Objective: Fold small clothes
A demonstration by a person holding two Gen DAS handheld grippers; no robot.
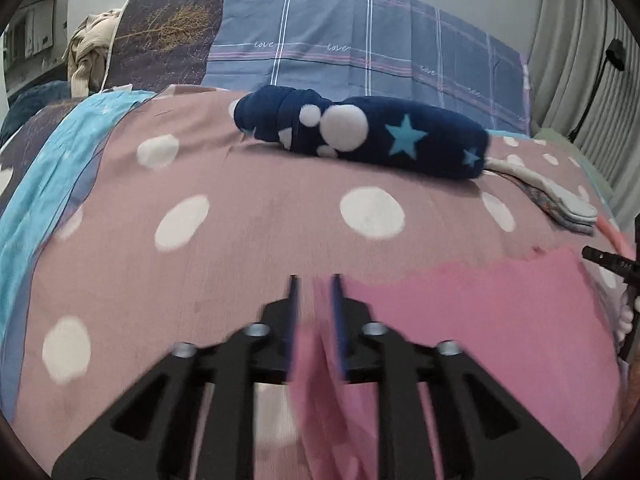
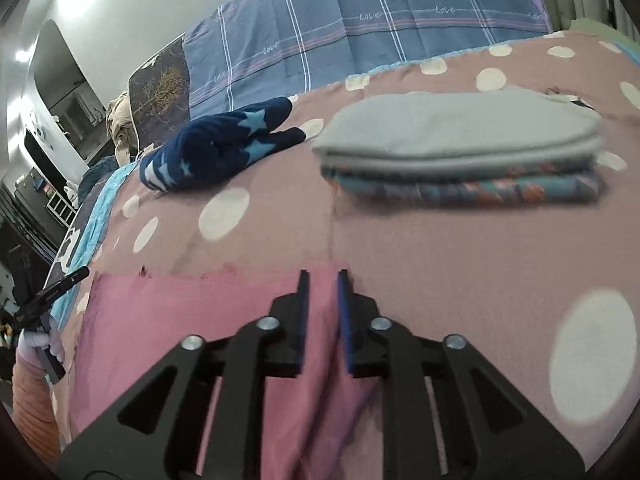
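Observation:
A pink cloth lies flat on the dotted mauve bedspread. My left gripper is at the cloth's left edge. A raised pink fold runs between its fingers and rests against the right pad, with a gap to the left pad. My right gripper is at the pink cloth's right edge, jaws narrowly apart, and a ridge of fabric lies between them. Each view shows the other gripper's tip at its side edge. The left view is blurred.
A rolled navy garment with stars and white dots lies further back on the bed. A folded stack, grey on top, sits at the right. Behind are a blue plaid pillow and a dark tree-print pillow. Curtains hang at the right.

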